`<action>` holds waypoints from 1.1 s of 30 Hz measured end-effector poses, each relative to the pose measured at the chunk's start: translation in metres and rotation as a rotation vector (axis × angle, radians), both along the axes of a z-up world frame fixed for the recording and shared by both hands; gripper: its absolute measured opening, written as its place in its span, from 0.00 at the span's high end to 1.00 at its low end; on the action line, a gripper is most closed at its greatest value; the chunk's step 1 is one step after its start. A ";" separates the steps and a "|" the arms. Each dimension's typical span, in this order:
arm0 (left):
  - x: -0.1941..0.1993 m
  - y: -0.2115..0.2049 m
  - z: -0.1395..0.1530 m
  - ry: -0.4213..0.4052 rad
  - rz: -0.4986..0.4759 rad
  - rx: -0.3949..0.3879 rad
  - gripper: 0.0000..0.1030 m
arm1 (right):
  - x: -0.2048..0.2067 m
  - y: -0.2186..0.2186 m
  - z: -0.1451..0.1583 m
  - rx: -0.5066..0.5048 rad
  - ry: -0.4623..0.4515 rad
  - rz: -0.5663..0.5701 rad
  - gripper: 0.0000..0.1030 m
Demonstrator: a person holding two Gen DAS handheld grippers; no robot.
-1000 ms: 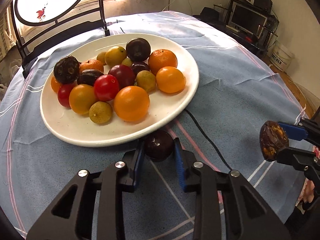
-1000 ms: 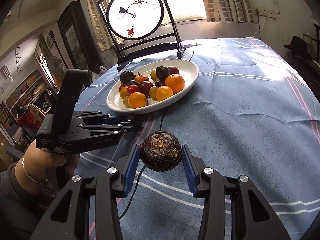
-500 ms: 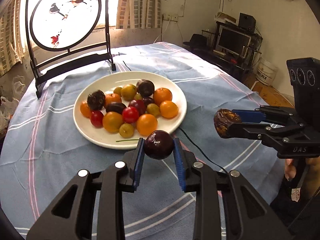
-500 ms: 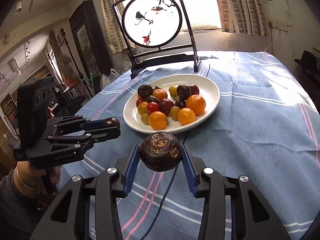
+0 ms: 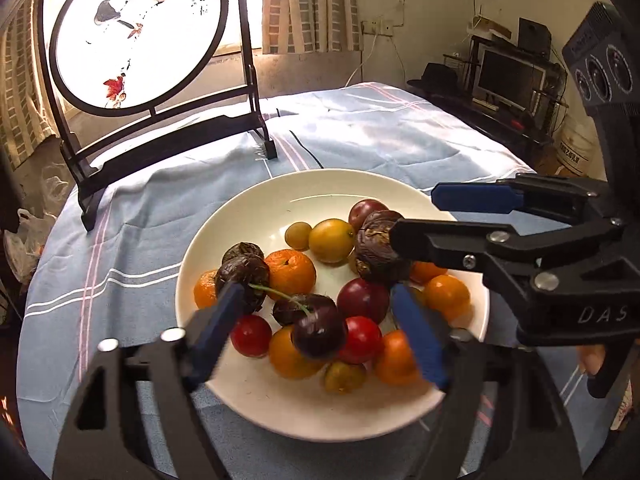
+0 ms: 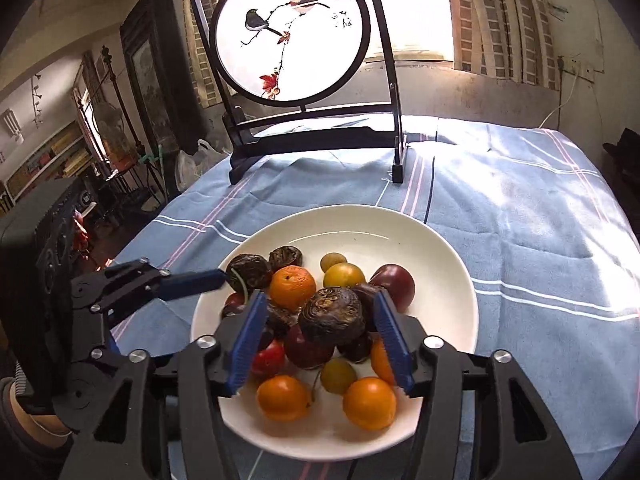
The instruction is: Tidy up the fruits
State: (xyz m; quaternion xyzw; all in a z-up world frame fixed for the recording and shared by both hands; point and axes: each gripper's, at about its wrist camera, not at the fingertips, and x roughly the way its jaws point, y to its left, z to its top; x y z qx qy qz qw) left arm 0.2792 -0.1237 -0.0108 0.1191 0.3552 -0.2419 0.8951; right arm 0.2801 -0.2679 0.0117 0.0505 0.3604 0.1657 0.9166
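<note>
Both your grippers are over the white plate point(image 5: 256, 408). Your left gripper point(image 5: 320, 320) is spread wide, blue pads clear of the dark plum point(image 5: 318, 334), which sits loose on the fruit pile at the plate's near side, stem up. Your right gripper point(image 6: 320, 328) is also released: gaps show on both sides of the wrinkled dark fruit point(image 6: 332, 314), which rests on top of the pile mid-plate, just beside a mandarin point(image 6: 292, 286). Round bird screen point(image 6: 288, 36) stands behind the plate.
</note>
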 end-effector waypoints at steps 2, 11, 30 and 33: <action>-0.012 0.007 0.001 -0.019 0.010 0.007 0.05 | -0.014 -0.003 0.004 0.004 -0.008 -0.016 0.35; -0.101 0.067 -0.010 0.089 0.112 -0.012 0.05 | -0.146 -0.027 0.005 0.006 -0.026 -0.098 0.04; -0.288 0.134 0.053 -0.118 0.311 -0.098 0.05 | -0.327 -0.047 0.046 -0.093 -0.141 -0.294 0.04; -0.300 0.139 0.056 -0.145 0.364 -0.077 0.05 | -0.339 -0.047 0.048 -0.102 -0.158 -0.302 0.04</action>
